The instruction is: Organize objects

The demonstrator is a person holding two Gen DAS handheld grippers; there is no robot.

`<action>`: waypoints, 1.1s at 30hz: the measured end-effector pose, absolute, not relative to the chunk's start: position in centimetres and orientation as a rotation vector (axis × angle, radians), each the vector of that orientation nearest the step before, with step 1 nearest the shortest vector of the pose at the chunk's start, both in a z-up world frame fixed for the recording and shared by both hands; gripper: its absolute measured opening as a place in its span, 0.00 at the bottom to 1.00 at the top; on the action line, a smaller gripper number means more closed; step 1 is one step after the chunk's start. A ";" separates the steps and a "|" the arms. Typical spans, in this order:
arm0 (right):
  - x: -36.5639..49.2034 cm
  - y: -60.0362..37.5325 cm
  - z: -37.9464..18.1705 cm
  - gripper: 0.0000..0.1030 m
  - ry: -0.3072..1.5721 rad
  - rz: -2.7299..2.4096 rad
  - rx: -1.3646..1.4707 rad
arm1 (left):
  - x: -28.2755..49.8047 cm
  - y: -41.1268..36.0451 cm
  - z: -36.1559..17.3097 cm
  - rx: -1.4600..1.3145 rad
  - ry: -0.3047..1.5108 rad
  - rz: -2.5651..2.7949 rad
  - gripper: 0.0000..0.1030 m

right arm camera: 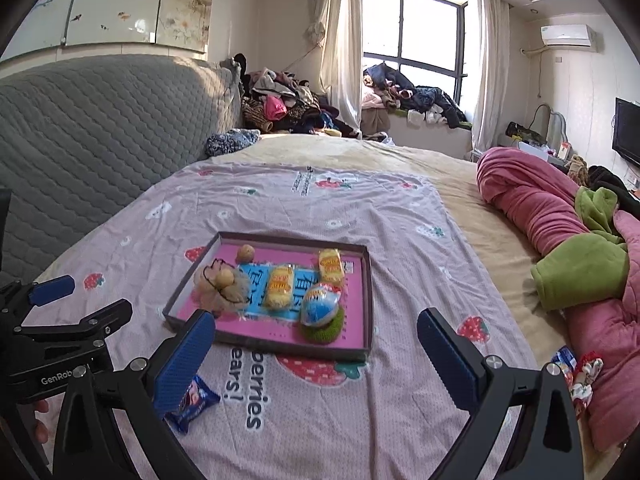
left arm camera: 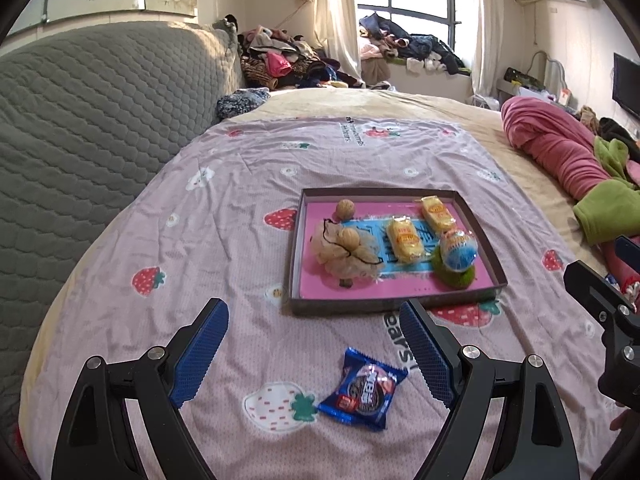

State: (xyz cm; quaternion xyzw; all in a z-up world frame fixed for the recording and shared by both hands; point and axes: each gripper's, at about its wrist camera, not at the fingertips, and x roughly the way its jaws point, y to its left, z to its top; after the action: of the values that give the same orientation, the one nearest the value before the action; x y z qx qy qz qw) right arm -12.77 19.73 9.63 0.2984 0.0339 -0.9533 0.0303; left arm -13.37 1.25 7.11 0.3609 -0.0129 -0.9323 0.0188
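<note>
the bed sheet (left arm camera: 248, 184), pale pink with strawberry prints, covers the work surface and carries everything below.

the tray (left arm camera: 486, 256), a shallow dark-walled box with a pink floor, lies flat on the sheet ahead of both tools. judged from its contents, the task is well advanced: two walnuts (left arm camera: 345, 209), a beige mesh pouch (left arm camera: 340, 258), two yellow snack packs (left arm camera: 404, 240), a blue-and-white wrapped ball (left arm camera: 459, 249) and a green scrubber (left arm camera: 456, 278) under that ball are already inside.

the left gripper (left arm camera: 314, 354) stands with its jaws wide apart and grips nothing. the right gripper (right arm camera: 316, 364) is likewise spread and empty, aimed at the tray's near wall.

the cookie packet (left arm camera: 363, 389) is what remains in clear view. it lies flat on the sheet outside the tray, near the tray's front wall, between the left gripper's fingers (left arm camera: 204, 352) but not touching them. it is a small blue foil wrapper with crimped ends and a round dark cookie printed on it; it looks sealed, light and slightly crinkled.

a few small wrapped items (right arm camera: 576, 368) lie at the sheet's right edge beside the pink blanket (right arm camera: 532, 204); they may also need placing.
</note>
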 end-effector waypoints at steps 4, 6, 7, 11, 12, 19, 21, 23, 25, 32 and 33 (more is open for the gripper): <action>-12.0 19.9 9.4 0.99 0.114 -2.939 0.933 | -12.3 1.2 7.1 1.119 -0.033 -2.894 0.86; -11.7 20.0 9.3 0.99 0.114 -2.935 0.941 | -11.9 1.2 7.2 1.118 -0.030 -2.892 0.86; -11.6 20.1 9.4 0.99 0.114 -2.933 0.940 | -11.7 1.2 7.2 1.119 -0.030 -2.890 0.86; -10.9 19.9 9.6 0.99 0.119 -2.931 0.932 | -10.9 1.3 7.2 1.117 -0.035 -2.887 0.86; -10.7 19.9 9.7 0.99 0.119 -2.932 0.929 | -10.7 1.4 7.2 1.119 -0.037 -2.886 0.86; -9.5 19.6 9.6 0.99 0.139 -2.937 0.914 | -9.5 1.5 6.6 1.138 -0.015 -2.897 0.86; -9.1 19.5 9.5 0.99 0.139 -2.935 0.916 | -9.2 1.6 6.5 1.144 -0.013 -2.898 0.86; -8.7 19.6 9.4 0.99 0.139 -2.933 0.915 | -9.0 1.6 6.3 1.152 -0.017 -2.896 0.86; -8.5 19.5 9.3 0.99 0.143 -2.930 0.921 | -8.9 1.6 6.2 1.155 -0.013 -2.895 0.86; -7.6 19.6 8.9 0.99 0.148 -2.929 0.925 | -8.4 1.3 5.8 1.168 -0.003 -2.889 0.86; -7.5 19.6 8.9 0.99 0.147 -2.929 0.926 | -8.3 1.3 5.8 1.167 -0.002 -2.890 0.86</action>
State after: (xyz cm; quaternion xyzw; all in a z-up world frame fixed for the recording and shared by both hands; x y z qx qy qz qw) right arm -7.54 19.59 8.85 0.3010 0.0476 -0.9519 0.0329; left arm -8.29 1.26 5.80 0.3744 -0.0007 -0.9272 0.0124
